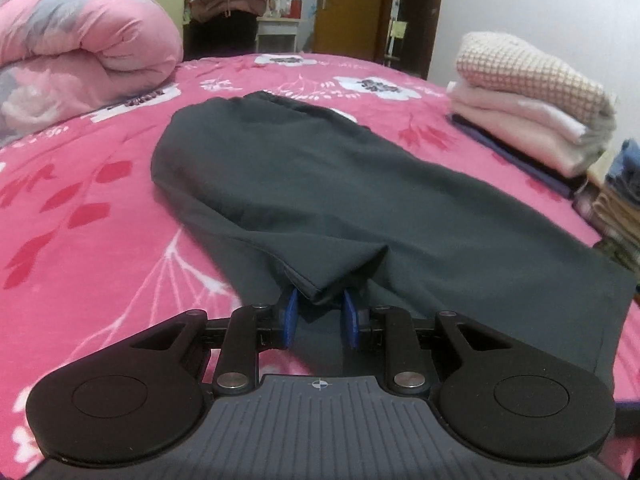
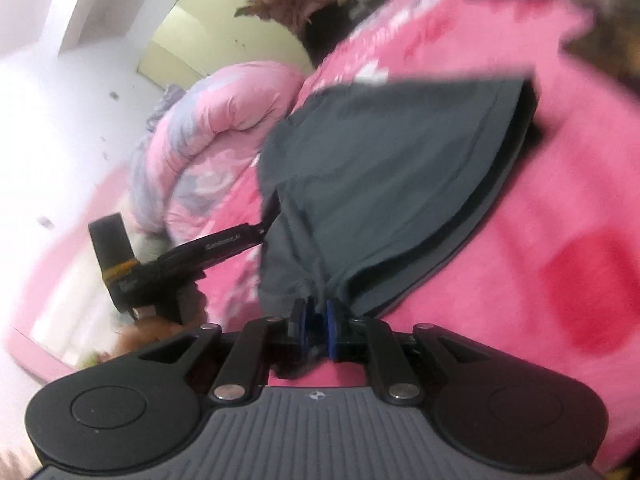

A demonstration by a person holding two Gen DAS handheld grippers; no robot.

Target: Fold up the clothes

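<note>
Fingers pinching trousers, lengthwise away

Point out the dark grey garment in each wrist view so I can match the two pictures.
Left wrist view: the dark grey garment lies across the centre of the pink bedsheet, its near hem between the left gripper's pads.
Right wrist view: it fills the centre-right, its bunched corner pinched by the right gripper.
Shared landmark: the rolled pink quilt, on the left in both.

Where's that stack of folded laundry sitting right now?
In the left wrist view, the folded stack sits on the pink bedsheet at the right, just beyond the dark grey garment.
</note>
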